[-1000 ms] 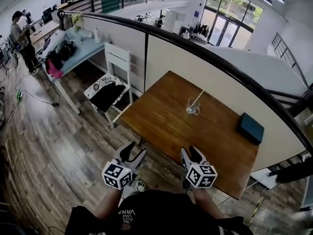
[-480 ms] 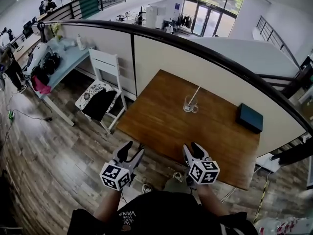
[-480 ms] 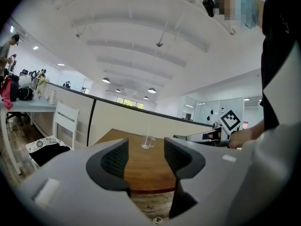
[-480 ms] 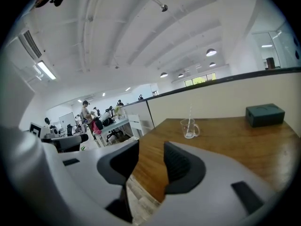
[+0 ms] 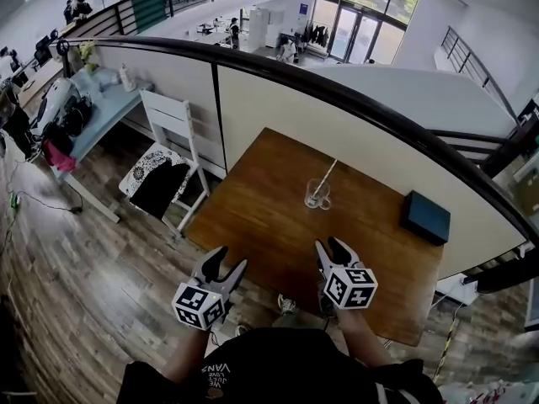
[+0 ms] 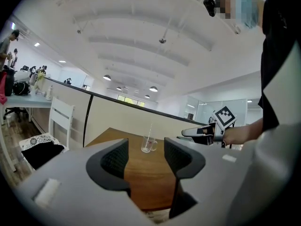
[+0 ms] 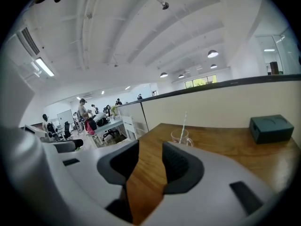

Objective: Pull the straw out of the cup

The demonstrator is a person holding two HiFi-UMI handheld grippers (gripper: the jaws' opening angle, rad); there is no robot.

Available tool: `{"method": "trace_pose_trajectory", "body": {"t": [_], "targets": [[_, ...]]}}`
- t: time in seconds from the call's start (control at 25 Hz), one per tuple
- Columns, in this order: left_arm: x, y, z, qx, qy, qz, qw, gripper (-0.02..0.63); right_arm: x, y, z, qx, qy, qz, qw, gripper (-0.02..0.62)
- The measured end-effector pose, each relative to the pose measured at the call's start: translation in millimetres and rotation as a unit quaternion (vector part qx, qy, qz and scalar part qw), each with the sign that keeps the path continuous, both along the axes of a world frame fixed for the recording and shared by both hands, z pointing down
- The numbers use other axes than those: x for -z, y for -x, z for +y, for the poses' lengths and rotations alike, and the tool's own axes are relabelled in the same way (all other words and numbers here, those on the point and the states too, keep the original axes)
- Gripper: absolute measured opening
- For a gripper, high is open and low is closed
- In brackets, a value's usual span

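A clear glass cup (image 5: 317, 195) with a handle stands near the middle of the brown wooden table (image 5: 269, 217). A pale straw (image 5: 327, 175) leans out of it toward the far right. Both grippers hover at the table's near edge, well short of the cup. My left gripper (image 5: 226, 265) is open and holds nothing; its own view shows the cup (image 6: 148, 145) and straw (image 6: 150, 132) far ahead between the jaws. My right gripper (image 5: 330, 247) is open too, with the cup (image 7: 181, 137) and straw (image 7: 184, 123) ahead, slightly right of its jaws.
A dark teal box (image 5: 424, 217) lies on the table's right side. A cream partition wall with a black rail (image 5: 354, 99) runs behind the table. A white chair (image 5: 164, 154) with dark cloth on it stands to the left on the wooden floor.
The head view has swung, so the table and cup sit a little further left and lower. Both grippers stay open near the table's front edge, almost unmoved.
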State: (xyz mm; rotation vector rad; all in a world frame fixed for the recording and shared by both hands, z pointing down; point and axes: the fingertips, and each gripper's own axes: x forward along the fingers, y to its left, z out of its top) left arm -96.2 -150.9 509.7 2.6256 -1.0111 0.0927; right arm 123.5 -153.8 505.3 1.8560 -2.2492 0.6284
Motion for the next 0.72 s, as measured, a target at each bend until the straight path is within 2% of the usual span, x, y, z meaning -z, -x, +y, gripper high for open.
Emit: {"method": "trace_pose_trajectory", "body": {"t": [0.4,0.72], "targets": [[-4,-40,-47,0.015,0.003,0.0,0.9999,0.222,7,-49,-71,0.019,-0.008,0.023,1.0,0.155],[-7,-60,-68,0.023,0.01,-0.007,0.9997,0.222,-3,-79,-110,0.007,-0.018,0.006,1.0,0.146]]}}
